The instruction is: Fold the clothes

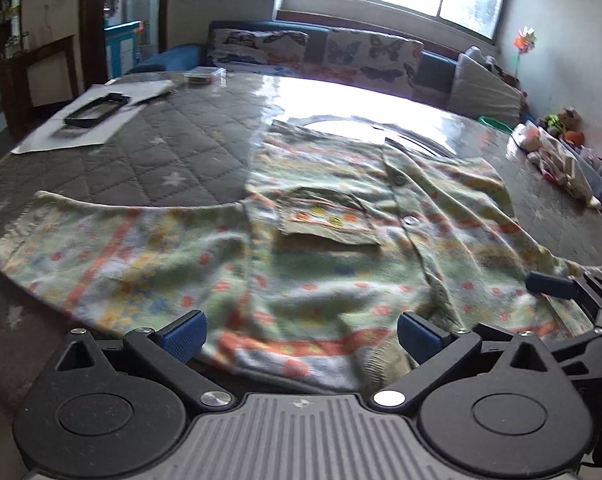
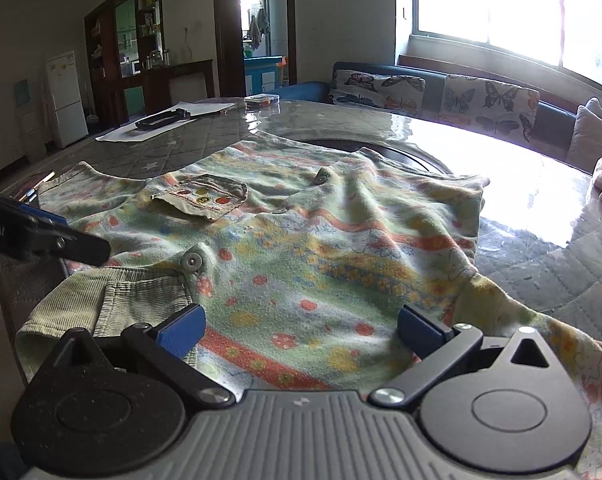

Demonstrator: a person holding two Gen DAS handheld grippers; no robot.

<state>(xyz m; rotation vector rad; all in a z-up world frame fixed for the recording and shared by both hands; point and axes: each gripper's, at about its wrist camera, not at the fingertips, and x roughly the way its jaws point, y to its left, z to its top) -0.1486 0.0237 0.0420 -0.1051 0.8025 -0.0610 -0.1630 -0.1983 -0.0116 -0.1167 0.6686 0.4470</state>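
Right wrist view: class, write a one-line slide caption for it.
Open right tongs hover over a floral buttoned shirt spread flat on the quilted table, its chest pocket facing up.

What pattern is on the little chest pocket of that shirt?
The pocket is plain olive-green with a stitched band of coloured round motifs, clearest in the right wrist view.

Quilted grey table cover [image 1: 149, 152], black frame [image 1: 97, 110] on white paper [image 1: 81, 128], butterfly-print sofa cushions [image 2: 489, 100], bright window [image 2: 501, 8], white refrigerator [image 2: 67, 98]
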